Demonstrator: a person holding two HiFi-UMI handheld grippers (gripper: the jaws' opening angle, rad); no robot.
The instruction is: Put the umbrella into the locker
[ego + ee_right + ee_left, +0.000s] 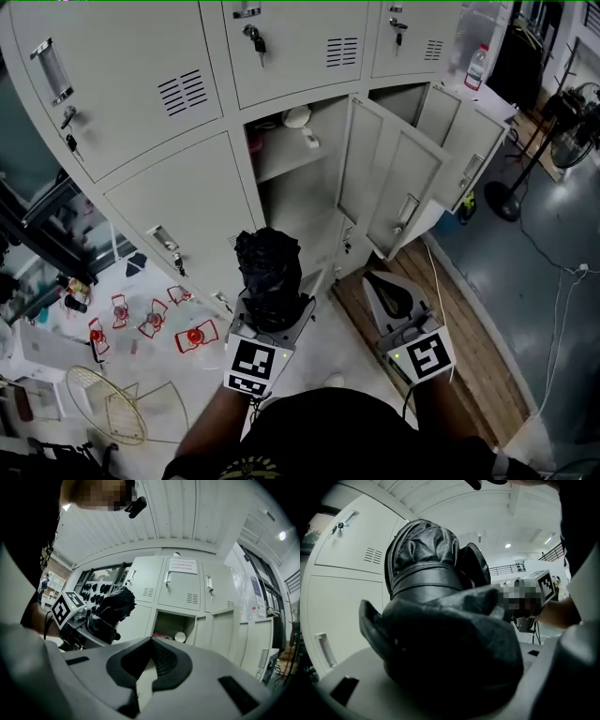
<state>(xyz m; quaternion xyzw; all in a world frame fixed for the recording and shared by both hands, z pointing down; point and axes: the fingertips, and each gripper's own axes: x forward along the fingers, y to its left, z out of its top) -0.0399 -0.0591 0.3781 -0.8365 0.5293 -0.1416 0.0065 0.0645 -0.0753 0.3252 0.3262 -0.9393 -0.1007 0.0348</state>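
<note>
- The left gripper (269,317) has its jaws partly apart and clamped on the lower end of the folded black umbrella (268,267). In the left gripper view the fabric fills the whole gap between them.
- The right gripper (394,292) carries nothing. Its jaws meet at the tips, leaving only the hollow between the dark pads.
- The umbrella stands up out of the left jaws, in the air in front of the locker (292,202) and not yet inside it.
- It is probably light, with a stiff core under loose, soft folds. The cloth looks slick and could slide or bunch under the pads.
- The firmest hold is likely at the strap (425,581) that binds the folds, where the bundle is tight. The puffed top would give way.
- The compartment's door (389,183) hangs open to the right. A shelf (292,161) crosses the opening, with a white round thing (297,116) above it.
</note>
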